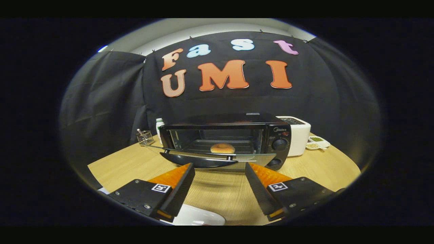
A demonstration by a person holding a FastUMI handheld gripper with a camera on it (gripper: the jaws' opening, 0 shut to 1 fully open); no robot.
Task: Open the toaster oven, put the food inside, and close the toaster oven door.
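Now: wooden table [142,166], black cloth wall | toaster oven [223,139] open | gripper [219,173] spread wide, empty

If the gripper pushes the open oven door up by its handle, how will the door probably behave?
The oven door looks like rigid glass, so it should probably swing up as one piece. Its curved handle seems glossy, perhaps slippery. The open gripper is just before it.

Gripper [219,169]: 1 unit, level, aimed straight at toaster oven [225,140]. Fingers [181,184] spread wide apart, nothing btwn them. Tips just short of oven's lowered door, one per side of its handle; no contact.
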